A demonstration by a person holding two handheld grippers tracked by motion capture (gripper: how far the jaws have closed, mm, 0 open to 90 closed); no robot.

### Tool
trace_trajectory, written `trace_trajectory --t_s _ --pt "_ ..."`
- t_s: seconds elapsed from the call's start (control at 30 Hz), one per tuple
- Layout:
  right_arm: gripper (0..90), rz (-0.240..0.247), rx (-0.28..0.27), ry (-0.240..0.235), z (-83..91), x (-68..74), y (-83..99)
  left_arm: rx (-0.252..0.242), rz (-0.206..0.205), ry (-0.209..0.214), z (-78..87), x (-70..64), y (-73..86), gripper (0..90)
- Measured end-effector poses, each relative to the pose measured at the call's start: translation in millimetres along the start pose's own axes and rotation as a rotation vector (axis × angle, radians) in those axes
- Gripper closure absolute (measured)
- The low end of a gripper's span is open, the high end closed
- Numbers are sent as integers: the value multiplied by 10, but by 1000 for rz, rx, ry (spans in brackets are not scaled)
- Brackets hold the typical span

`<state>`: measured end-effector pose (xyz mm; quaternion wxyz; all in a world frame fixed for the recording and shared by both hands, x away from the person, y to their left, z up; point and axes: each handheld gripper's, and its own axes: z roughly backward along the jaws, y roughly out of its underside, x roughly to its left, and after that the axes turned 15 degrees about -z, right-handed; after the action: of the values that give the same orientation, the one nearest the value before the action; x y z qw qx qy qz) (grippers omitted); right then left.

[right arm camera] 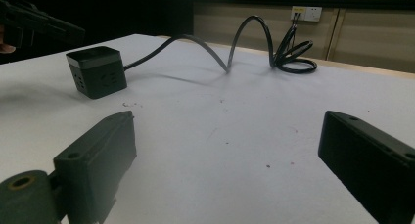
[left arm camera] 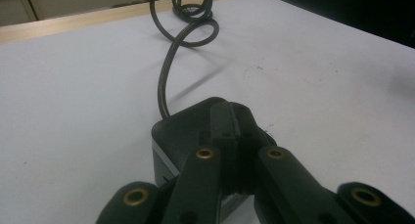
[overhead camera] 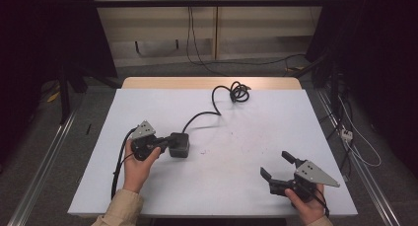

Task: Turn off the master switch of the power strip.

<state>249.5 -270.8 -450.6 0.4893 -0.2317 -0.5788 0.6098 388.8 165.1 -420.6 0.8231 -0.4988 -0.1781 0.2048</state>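
We see left gripper [overhead camera: 165, 143] jaws pressed together atop black power cube [overhead camera: 179, 144]; right gripper [overhead camera: 277, 168] spread, well apart from cube. Cube likely rigid, blocky; stiff cable [overhead camera: 213, 107] drags. We'd grip flat sides.

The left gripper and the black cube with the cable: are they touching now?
Touching. In the left gripper view, the left gripper, closed, rests on top of the black cube with no gap; the high view shows it over the cube too.

Near face of the black cube-shaped power block [left arm camera: 169, 136] hidden behind the left gripper [left arm camera: 234, 121], coiled dark cable [left arm camera: 193, 18] cut by top edge, socket markings too small to read
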Motion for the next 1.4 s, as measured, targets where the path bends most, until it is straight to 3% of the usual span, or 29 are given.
trace_trajectory --t_s 0.9,1.4 --pt "64 -1 -6 2 6 3 -7 23 8 26 -14 -18 5 900" --pt "64 -2 -6 1 7 -2 -7 34 11 18 -44 -18 7 900"
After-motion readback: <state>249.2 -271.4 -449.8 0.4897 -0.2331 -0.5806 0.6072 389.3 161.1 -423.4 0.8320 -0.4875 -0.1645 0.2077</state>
